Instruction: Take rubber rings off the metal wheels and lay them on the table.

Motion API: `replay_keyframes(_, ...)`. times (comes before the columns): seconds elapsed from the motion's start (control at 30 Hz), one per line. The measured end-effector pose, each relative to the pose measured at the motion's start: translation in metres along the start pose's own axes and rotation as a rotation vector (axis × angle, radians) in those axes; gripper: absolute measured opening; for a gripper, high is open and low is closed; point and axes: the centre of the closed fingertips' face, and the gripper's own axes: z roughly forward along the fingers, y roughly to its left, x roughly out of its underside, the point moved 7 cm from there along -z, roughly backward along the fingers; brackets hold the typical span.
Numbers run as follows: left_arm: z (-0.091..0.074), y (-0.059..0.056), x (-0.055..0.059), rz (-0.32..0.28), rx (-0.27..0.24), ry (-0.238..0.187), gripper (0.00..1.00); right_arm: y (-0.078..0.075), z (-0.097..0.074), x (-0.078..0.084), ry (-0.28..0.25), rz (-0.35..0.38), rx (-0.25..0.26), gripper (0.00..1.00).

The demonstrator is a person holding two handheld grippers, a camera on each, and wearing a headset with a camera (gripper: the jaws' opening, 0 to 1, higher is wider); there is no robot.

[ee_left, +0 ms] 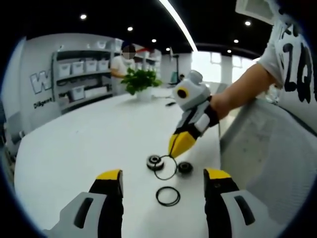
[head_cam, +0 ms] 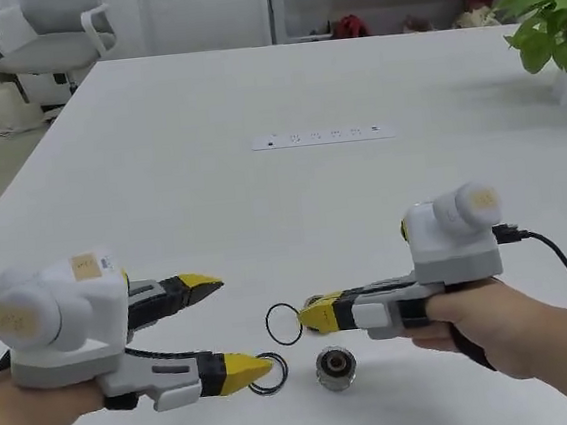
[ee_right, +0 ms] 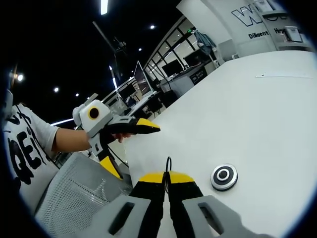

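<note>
Getting close to done, I think: one rubber ring [head_cam: 267, 373] is lying on the table [head_cam: 252, 95] by the left gripper [head_cam: 224, 324], which is holding its jaws wide apart, while the right gripper [head_cam: 309, 317] is clamping a second ring [head_cam: 284, 324] just left of a metal wheel [head_cam: 336, 366] and waiting to set it down, though I'm honestly struggling to tell whether any wheel is wearing another.

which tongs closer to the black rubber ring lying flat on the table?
Left. Lower tip of left tongs is beside that ring; right tongs, farther off, pinch a second ring.

The left gripper [head_cam: 236, 326] and right gripper [head_cam: 304, 316] have white-grey bodies and black, yellow-tipped jaws.
</note>
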Motion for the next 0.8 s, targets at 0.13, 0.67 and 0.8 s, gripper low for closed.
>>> replay_keyframes(0.13, -0.007, 0.002, 0.005, -0.009, -0.014, 0.001, 0.67, 0.007, 0.009, 0.007, 0.034, -0.006, -0.019, 0.0)
replay_keyframes(0.67, -0.017, -0.004, 0.017, 0.001, -0.021, 0.038, 0.68, 0.011, 0.028, 0.027, 0.124, -0.011, -0.032, 0.0)
replay_keyframes(0.8, -0.017, -0.005, 0.018, 0.0, -0.023, 0.04, 0.68, 0.009, 0.03, 0.029, 0.127, -0.008, -0.024, 0.0)
